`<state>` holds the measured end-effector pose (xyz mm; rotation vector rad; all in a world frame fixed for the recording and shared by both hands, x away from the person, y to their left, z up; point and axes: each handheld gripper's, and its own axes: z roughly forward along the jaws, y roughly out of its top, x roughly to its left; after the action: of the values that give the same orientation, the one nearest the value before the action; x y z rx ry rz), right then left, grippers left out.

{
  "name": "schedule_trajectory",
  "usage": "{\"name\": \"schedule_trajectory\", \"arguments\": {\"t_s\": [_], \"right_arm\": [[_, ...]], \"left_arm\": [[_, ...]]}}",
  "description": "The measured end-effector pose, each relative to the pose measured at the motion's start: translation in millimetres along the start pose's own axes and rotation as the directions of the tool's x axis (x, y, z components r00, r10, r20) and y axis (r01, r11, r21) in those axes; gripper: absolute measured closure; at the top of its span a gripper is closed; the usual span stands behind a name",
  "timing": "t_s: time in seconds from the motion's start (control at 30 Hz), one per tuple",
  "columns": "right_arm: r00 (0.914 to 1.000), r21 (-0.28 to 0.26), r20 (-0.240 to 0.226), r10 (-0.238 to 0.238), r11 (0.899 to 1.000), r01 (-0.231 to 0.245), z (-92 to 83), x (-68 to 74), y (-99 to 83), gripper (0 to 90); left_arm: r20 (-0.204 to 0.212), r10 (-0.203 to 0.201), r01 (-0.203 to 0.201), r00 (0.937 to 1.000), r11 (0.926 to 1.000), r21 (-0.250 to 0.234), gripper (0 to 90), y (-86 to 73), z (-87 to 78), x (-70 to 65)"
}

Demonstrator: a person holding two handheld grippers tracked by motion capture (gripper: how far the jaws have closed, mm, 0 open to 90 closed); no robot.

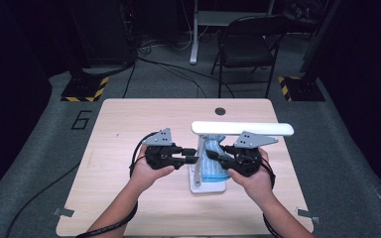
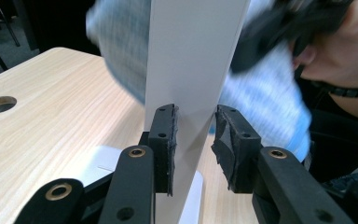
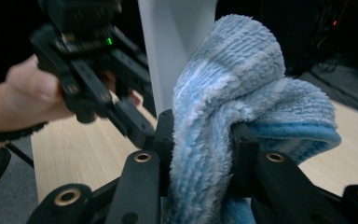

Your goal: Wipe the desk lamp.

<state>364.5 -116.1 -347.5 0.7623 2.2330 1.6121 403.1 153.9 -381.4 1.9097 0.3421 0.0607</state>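
One blue towel (image 1: 214,161) hangs bunched against the upright post (image 1: 197,166) of one white stand (image 1: 242,128), near the middle of the wooden table (image 1: 119,124). In the right gripper view the towel (image 3: 223,116) is a thick fold of light and darker blue pile, rising from between the jaws and drooping over to the right.

The right gripper (image 1: 213,156) has its two jaws closed tight on this fold; the pile bulges out above and below the pads (image 3: 165,135). It comes at the towel from the right side of the stand in the high view.

The left gripper (image 1: 192,155) comes from the opposite side. In the left gripper view its two pads (image 2: 163,133) stand on either side of the white post (image 2: 191,60). The left pad lies against the post face; the right pad is close to the post edge, and contact there cannot be confirmed. The jaws are nearly closed around the post. The towel (image 2: 265,100) shows blurred behind the post on both sides.

The stand has one flat base (image 1: 209,187) resting on the table and one horizontal bar across the top. The table has one round hole (image 1: 220,111) near its far edge.

Beyond the table stand one black folding chair (image 1: 245,47) and two bases with yellow and black stripes (image 1: 84,89). One figure "6" (image 1: 81,120) is marked on the grey floor at the left.
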Motion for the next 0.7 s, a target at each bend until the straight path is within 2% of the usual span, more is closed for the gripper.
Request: {"name": "schedule_trajectory", "arguments": {"t_s": [0.13, 0.2, 0.33, 0.43, 0.53, 0.7], "right_arm": [[0.9997, -0.043, -0.003, -0.024, 0.999, 0.023, -11.8, 3.6, 14.9, 70.3], [0.9996, -0.045, -0.009, -0.026, 0.999, 0.025, -15.5, 4.7, 19.0, 70.2], [0.9991, -0.053, -0.003, -0.042, 0.998, 0.042, -14.1, 6.2, 16.9, 70.4], [0.9990, -0.041, -0.010, -0.044, 0.998, 0.044, -10.5, 5.2, 12.8, 70.6], [0.9983, 0.000, -0.016, -0.056, 0.998, 0.056, -5.6, 4.8, 7.2, 70.7], [0.9991, 0.031, -0.024, -0.036, 0.999, 0.037, 3.0, 3.1, -7.6, 70.8]], "left_arm": [[-0.002, 0.000, 0.000, 1.0000, 1.0000, 0.000, 68.4, 0.0, 0.0, -0.3], [0.000, -0.001, 0.001, 1.0000, 1.0000, 0.000, 68.4, -0.1, 0.1, -0.2], [0.004, -0.002, 0.002, 1.0000, 1.0000, -0.006, 68.2, -0.8, 0.3, 0.5], [0.003, -0.006, 0.006, 1.0000, 1.0000, -0.005, 68.2, -0.7, 0.1, 0.3], [0.005, -0.009, 0.009, 0.9999, 0.9999, -0.005, 68.2, -0.8, -0.1, 0.4], [0.003, -0.010, 0.010, 0.9999, 0.9999, -0.005, 68.2, -0.6, 0.0, 0.4]]}}
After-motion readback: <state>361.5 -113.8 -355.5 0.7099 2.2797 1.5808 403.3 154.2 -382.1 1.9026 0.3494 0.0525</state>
